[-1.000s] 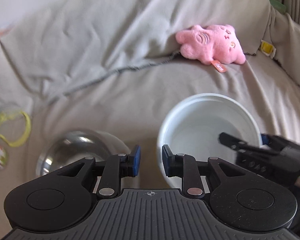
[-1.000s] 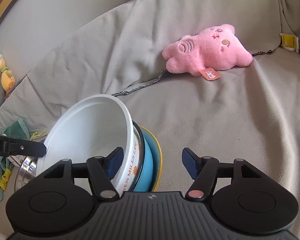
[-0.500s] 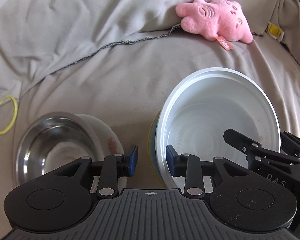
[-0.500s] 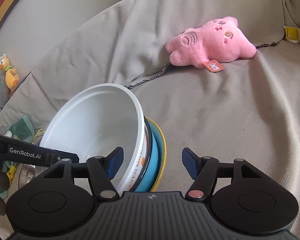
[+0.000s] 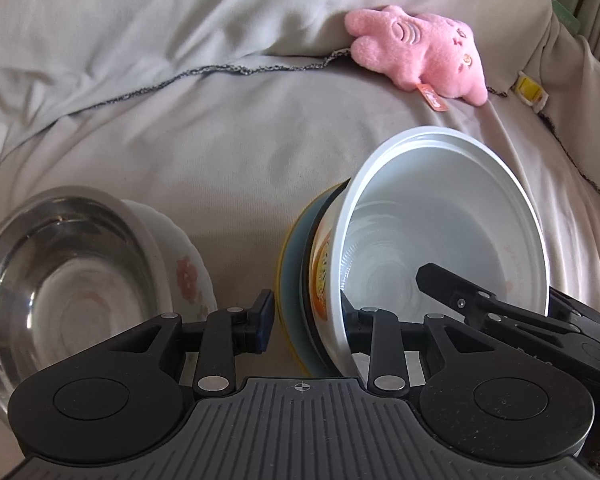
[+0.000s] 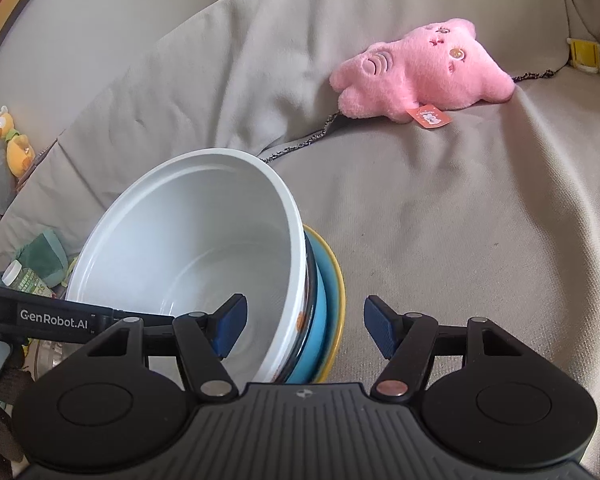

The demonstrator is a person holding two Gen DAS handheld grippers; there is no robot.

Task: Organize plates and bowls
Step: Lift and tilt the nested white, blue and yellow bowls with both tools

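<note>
A white printed paper bowl point(image 5: 440, 232) sits tilted in a blue bowl point(image 5: 296, 280) on a yellow plate point(image 5: 281, 264), on a grey sofa cover. My left gripper point(image 5: 306, 322) is open, its jaws astride the near left rim of this stack. My right gripper point(image 6: 304, 326) is open, astride the stack's right rim: one finger point(image 6: 230, 322) inside the white bowl point(image 6: 188, 236), the other point(image 6: 380, 330) outside past the blue bowl point(image 6: 318, 312) and yellow plate point(image 6: 338, 292). To the left, a steel bowl point(image 5: 52, 272) rests in a white flowered bowl point(image 5: 184, 272).
A pink plush toy point(image 5: 420, 54) lies at the sofa back, also in the right wrist view point(image 6: 420, 76). A yellow clip point(image 6: 584, 56) sits far right. Stuffed toys point(image 6: 8, 148), a small bottle point(image 6: 24, 280) and green cloth point(image 6: 44, 256) lie at the left.
The left gripper has opened wider and come forward, so that its jaws now straddle the stack's left rim. The right gripper stayed open at the right rim. The stack tilted more.
</note>
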